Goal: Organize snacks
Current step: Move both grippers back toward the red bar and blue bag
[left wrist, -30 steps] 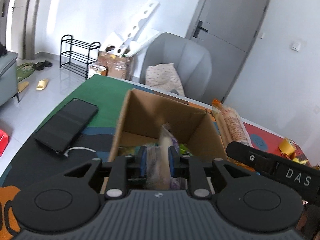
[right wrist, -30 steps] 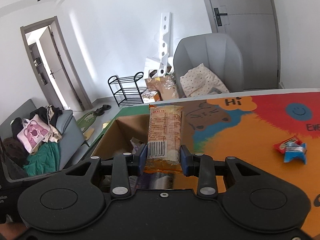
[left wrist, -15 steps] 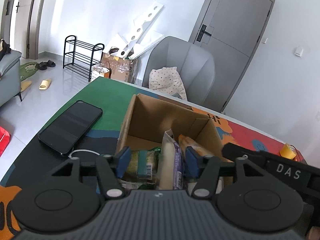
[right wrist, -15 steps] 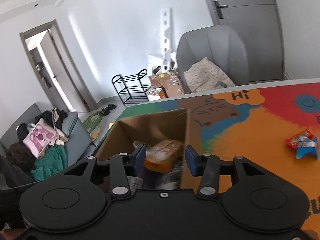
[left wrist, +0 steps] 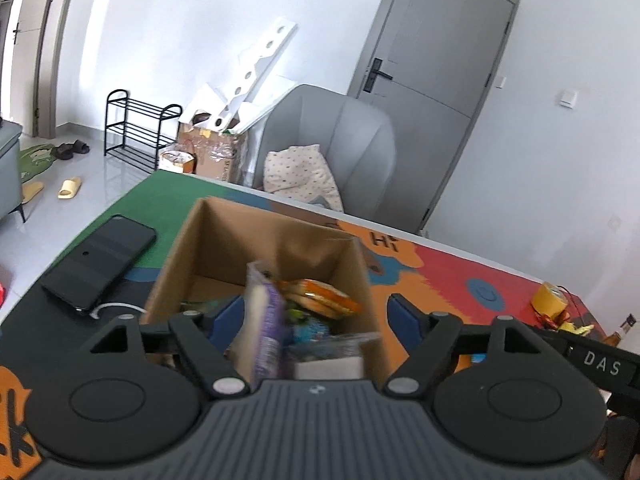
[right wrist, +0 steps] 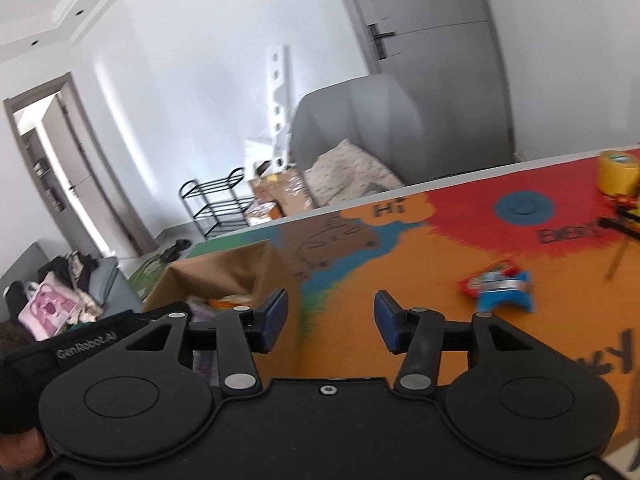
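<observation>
Both grippers opening, nothing pinched

Left gripper [left wrist: 316, 316] over the cardboard box [left wrist: 200, 248] of snacks; right gripper [right wrist: 330, 316] beside it. Red-and-blue snack packets [right wrist: 496, 290] out on the mat: light, crinkly, probably slippery, best pinched mid-body.

One cardboard box [left wrist: 224, 248]; one phone [left wrist: 100, 262]; one tape roll [right wrist: 618, 172]; one loose snack packet [right wrist: 498, 290] on table [right wrist: 400, 264]; two tools; box contents uncountable.

Both wrist cameras look forward and downward from close range, sharing the cardboard box [left wrist: 264, 248] [right wrist: 224, 276] and grey armchair [left wrist: 344, 140] [right wrist: 360, 120].
</observation>
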### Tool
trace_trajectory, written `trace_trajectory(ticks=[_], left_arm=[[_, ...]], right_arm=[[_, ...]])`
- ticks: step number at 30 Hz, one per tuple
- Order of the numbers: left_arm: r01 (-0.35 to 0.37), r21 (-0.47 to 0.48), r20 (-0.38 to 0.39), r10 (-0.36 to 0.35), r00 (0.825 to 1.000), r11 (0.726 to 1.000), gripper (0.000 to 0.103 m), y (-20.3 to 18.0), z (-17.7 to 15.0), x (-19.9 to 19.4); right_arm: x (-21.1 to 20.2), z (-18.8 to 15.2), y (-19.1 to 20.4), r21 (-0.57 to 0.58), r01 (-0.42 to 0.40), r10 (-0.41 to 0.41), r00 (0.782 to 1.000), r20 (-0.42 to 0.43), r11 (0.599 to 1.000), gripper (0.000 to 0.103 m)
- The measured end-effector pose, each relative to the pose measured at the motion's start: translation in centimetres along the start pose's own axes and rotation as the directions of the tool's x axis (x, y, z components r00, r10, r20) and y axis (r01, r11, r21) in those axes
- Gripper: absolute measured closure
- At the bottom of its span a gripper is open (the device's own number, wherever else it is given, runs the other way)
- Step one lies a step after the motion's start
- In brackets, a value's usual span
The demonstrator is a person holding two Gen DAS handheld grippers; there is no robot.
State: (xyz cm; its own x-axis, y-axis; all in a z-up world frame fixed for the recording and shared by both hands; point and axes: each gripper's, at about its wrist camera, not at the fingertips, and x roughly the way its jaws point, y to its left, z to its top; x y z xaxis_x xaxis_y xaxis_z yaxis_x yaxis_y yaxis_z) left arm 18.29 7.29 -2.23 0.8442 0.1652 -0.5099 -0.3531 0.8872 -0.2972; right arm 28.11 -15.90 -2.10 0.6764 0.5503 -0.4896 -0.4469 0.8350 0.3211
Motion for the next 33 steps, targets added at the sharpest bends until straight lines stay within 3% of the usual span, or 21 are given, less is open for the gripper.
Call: trace_trajectory(ticks=[9,17,27,33], left_arm=[[0.068,0.063,-0.031,-0.066,0.997,0.996,0.024,-5.1,-1.6,0.9],[0.109,0.118,-0.071,-0.101,0.992,0.987,0.015,-8.9,-2.9,2.2],[0.133,0.16,-0.141,-0.111,0.984,0.978,0.008,-12.0,-4.2,4.6],[0.137,0.179,-0.161,-0.108,0.981,0.974,0.007,-13.5,-4.5,6.1]], right_arm=[[-2.4,-0.6,-5.5,0.053,0.062,-0.062,0.998,0.007,0.997,0.053],[-2.7,-1.1,-8.5,0.088,0.078,-0.078,0.997,-0.008,0.993,0.049],[-2.7,-1.4,-12.0,0.124,0.076,-0.076,0.997,-0.008,0.989,0.019],[-1.6,-1.5,-13.6,0.157,0.052,-0.05,0.999,-0.018,0.986,0.018]])
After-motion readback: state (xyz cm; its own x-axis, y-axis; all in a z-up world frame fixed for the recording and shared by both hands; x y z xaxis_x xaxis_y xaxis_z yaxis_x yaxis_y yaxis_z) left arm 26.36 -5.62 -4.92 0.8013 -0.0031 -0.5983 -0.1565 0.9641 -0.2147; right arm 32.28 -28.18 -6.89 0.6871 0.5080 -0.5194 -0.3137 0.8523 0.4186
